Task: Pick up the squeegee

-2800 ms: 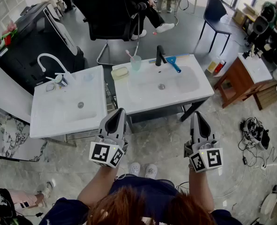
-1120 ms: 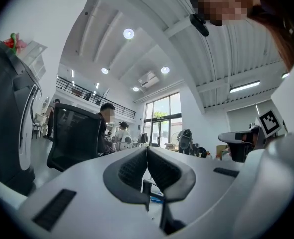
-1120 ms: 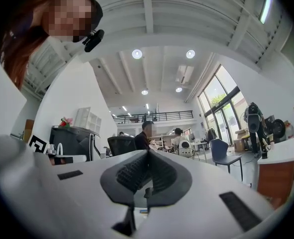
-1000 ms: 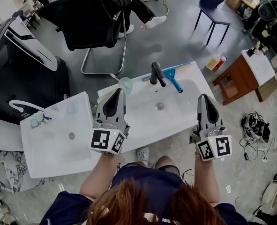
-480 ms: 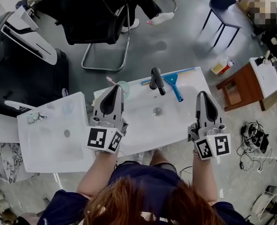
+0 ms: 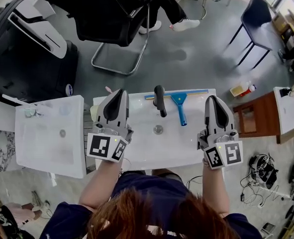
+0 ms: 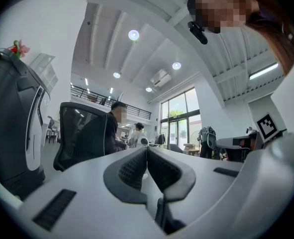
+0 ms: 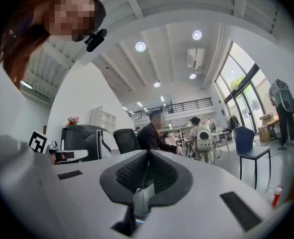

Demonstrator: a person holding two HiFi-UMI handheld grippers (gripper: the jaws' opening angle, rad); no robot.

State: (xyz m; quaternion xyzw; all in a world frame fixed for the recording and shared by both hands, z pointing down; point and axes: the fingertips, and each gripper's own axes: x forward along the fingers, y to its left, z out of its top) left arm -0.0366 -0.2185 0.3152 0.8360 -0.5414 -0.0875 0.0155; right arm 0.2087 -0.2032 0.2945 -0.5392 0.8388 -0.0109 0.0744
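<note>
The blue squeegee (image 6: 179, 105) lies at the back of the white sink (image 6: 147, 148), its blade along the rear edge and its handle pointing toward me, just right of the black faucet (image 6: 159, 100). My left gripper (image 6: 119, 92) hovers over the sink's left side, shut and empty. My right gripper (image 6: 212, 99) hovers at the sink's right edge, to the right of the squeegee and apart from it. Its jaws are only starting to open, with nothing between them. In the gripper views, both the left gripper (image 7: 147, 150) and the right gripper (image 8: 147, 155) point out level across the room, and the squeegee is hidden.
A second white sink (image 6: 47, 143) stands to the left. A pink toothbrush (image 6: 108, 89) peeks out behind my left gripper. Beyond the sink are a black chair (image 6: 112, 14) with a seated person, a wooden side table (image 6: 256, 118) to the right, and a blue chair (image 6: 256, 19).
Both grippers have moved forward with me toward the sink and now hang over its left and right sides. The squeegee has not moved, and both grippers still look shut.
</note>
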